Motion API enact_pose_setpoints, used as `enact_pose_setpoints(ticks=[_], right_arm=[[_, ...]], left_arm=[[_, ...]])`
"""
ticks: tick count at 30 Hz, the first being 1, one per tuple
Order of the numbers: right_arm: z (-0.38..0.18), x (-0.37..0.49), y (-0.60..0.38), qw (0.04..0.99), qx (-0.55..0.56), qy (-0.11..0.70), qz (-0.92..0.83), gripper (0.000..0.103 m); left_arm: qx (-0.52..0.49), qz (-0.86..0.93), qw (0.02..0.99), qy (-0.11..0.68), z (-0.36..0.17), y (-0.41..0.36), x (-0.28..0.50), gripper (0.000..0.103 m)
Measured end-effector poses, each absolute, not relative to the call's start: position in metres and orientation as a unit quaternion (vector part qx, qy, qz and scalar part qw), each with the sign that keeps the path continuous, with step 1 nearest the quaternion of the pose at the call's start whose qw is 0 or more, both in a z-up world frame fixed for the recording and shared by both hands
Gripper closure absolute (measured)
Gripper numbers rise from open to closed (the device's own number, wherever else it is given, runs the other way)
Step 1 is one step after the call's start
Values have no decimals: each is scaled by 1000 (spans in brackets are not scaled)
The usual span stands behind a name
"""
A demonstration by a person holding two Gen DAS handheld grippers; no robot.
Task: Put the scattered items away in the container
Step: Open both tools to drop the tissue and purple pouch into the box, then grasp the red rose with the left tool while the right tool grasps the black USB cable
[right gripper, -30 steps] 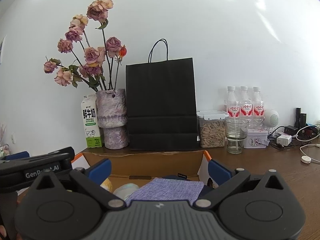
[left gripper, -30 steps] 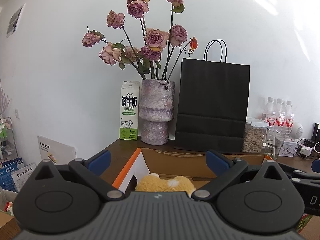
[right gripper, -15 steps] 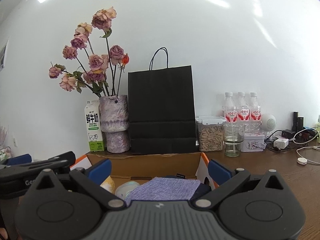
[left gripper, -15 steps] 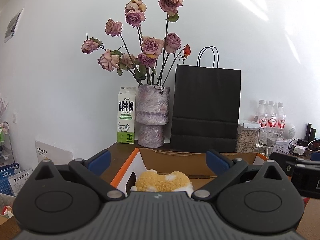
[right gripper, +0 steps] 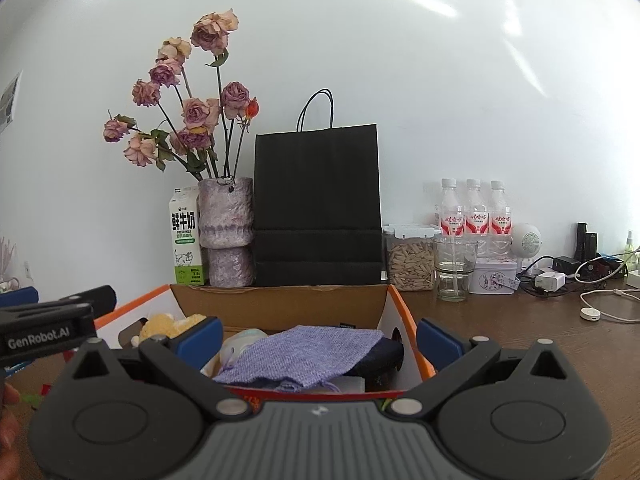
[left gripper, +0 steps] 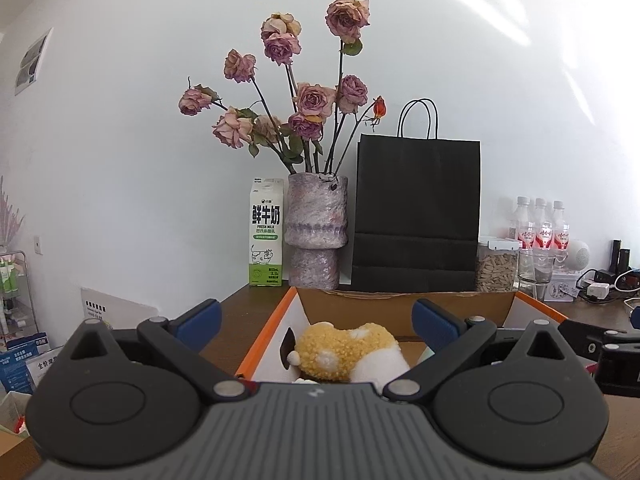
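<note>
Both grippers are seen raised a bit higher than 1 s ago: in the left wrist view the milk carton [left gripper: 267, 232] and the vase [left gripper: 316, 228] sit lower in the frame now, and more of the cardboard box [left gripper: 404, 307] interior is shown. This is judged as a pull-back after a drop, not a new reach.

The left gripper [left gripper: 316, 322] is held w/ jaws wide apart and nothing is gripped between them; it hangs over the left part of the box. The right gripper [right gripper: 319, 336] is also spread wide and empty, approx. over the near edge of the box.

Inside the box, a yellow-and-white plush toy [left gripper: 347, 352] is lying near the left wall. Beside it, toward the right wall, a lilac woven pouch [right gripper: 304, 354] is laid over a dark item, w/ a pale round object [right gripper: 240, 344] between pouch and plush; what it is cannot be told.

No loose item is visible on the desk [right gripper: 560, 340] near the box, only cables and bottles at the back edge. So the tidying is judged nearly finished or finished, but the desk area under the grippers is hidden.
</note>
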State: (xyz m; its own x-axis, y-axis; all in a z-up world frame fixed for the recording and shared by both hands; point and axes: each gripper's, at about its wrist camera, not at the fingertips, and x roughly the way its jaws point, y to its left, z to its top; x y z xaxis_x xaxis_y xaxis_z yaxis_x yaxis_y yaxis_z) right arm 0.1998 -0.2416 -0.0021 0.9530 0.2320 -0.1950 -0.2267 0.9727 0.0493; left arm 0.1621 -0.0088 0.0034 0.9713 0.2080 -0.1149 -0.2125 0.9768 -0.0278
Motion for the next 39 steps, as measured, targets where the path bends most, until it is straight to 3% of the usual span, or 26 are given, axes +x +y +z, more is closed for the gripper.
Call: enact_pose_setpoints(ticks=[10,20,27,34,39], right_arm=[[-14,179,-263,974,21,174,143,0],[-29,151,-245,957,-59,237,154,0],[-26,176,-266,957,-5,264,117,1],[-35,212,-265,942,34,308,127,18],[-43,219,-262,932,42,327,148,32]], left_arm=[[-30,105,986,128,4,25,132,0],[-14,99,971,217,-18,55,116,0],[-40,90,967,235,-22,68,119,0],[-53,65,962,260,-23,62,150,0],[-79,35,954,285,-32,63,163,20]])
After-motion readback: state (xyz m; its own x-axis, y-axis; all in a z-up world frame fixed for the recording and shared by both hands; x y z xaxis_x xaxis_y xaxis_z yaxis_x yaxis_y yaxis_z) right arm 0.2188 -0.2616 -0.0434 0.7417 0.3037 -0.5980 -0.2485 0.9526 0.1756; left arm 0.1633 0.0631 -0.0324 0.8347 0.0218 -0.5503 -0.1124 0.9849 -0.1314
